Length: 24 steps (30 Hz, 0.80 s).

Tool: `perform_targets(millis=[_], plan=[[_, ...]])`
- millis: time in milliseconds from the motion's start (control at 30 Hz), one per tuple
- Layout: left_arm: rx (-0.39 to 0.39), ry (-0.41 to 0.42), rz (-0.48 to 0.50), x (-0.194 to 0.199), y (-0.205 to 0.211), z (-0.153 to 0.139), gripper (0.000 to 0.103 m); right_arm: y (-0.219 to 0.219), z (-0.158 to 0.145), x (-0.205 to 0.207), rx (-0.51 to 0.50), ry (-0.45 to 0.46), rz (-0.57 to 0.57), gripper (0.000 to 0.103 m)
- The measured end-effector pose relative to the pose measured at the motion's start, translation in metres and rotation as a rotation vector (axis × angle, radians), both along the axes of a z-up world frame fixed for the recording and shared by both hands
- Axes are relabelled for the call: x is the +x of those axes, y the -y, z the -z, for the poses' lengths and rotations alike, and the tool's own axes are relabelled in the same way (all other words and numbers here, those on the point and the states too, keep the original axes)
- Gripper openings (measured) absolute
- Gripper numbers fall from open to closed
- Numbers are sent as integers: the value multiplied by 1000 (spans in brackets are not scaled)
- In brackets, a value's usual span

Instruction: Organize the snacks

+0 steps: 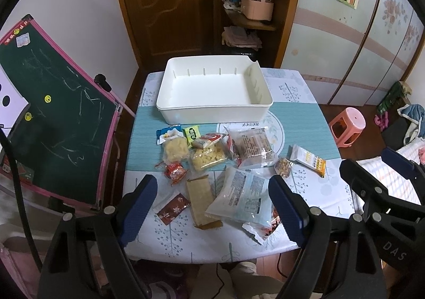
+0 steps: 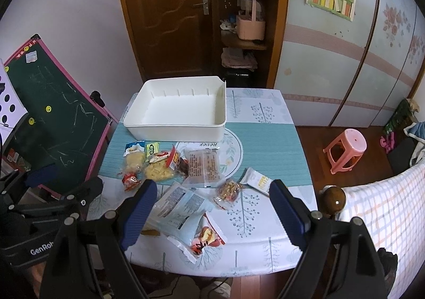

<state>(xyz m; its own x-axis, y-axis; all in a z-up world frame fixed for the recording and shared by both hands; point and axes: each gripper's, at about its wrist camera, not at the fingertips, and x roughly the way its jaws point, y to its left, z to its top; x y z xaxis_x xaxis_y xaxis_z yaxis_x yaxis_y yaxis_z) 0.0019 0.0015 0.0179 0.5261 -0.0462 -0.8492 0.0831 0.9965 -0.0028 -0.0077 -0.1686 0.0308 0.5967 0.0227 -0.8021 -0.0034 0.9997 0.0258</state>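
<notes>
- We see nothing sorted yet: the white bin (image 1: 212, 91) at the table's (image 1: 305, 206) far edge holds nothing.
- Every snack packet (image 1: 239, 192) lies loose mid-table.
- Our left gripper (image 1: 212, 208) and right gripper (image 2: 212, 211) hover spread, holding nothing.

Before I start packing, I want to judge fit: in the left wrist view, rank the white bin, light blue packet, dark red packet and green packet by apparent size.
1. White bin
2. Light blue packet
3. Dark red packet, nearer the camera
4. Green packet, farther off, so unsure against the red

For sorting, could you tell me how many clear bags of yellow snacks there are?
2: the left bag at the pile's left edge; the right bag beside it. Others may be hidden.
</notes>
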Motion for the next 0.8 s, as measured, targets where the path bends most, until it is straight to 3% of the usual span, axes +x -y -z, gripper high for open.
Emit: perform_targets(millis=[800], plan=[[-7,-5,30,9,-14,14,85,-6,10,11,-32,9,-31,87]])
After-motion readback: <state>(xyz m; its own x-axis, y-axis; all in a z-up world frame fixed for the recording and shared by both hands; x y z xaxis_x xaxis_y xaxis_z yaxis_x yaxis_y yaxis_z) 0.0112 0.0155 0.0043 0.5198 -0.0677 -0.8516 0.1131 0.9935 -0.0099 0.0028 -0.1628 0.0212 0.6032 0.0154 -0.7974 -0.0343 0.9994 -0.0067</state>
